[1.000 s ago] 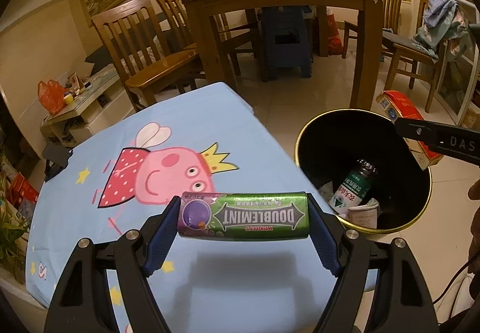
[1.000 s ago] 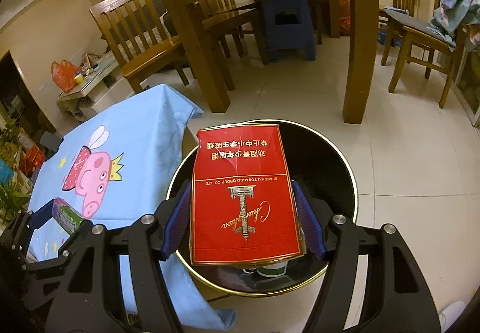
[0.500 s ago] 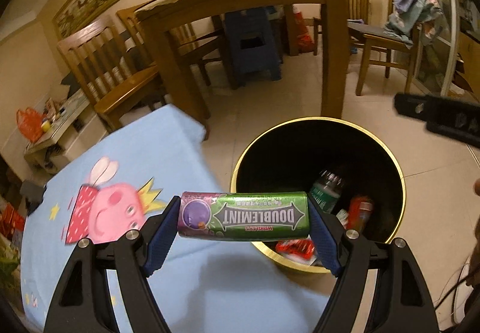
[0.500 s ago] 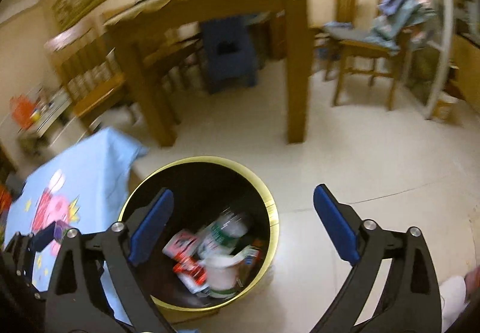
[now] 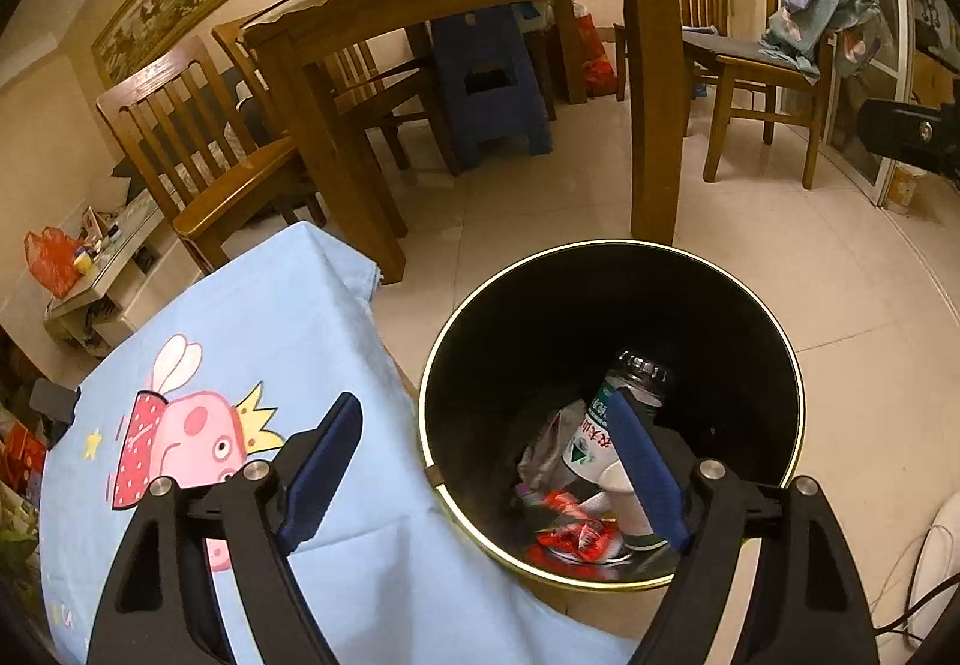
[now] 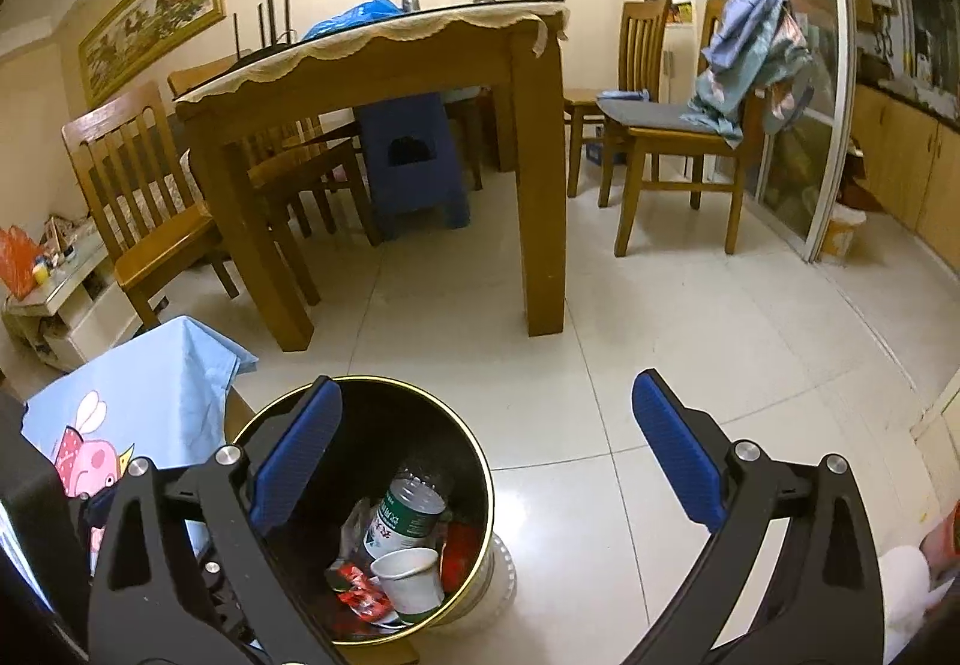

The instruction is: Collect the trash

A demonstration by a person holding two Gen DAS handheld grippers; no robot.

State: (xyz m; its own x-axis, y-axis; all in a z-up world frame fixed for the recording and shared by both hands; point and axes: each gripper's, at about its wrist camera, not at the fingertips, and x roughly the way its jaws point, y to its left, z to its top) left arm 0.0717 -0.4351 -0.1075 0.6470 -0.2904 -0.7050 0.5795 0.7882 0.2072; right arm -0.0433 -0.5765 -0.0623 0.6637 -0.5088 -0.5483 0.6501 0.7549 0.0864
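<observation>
Our left gripper [image 5: 486, 461] is spread wide with nothing between its blue pads, sitting over the near rim of the black bin [image 5: 606, 251], half above the blue cartoon-pig tablecloth [image 5: 288, 317]. Our right gripper [image 6: 486, 449] is spread wide too, nothing in it, hanging over the bin [image 6: 420, 395] and the white floor tiles [image 6: 600, 353]. Down in the bin we can see a plastic bottle [image 6: 402, 515], a paper cup [image 6: 408, 584] and red wrappers [image 6: 360, 590], all piled together at the bottom. Wooden dining table [image 6: 384, 65] stands behind.
</observation>
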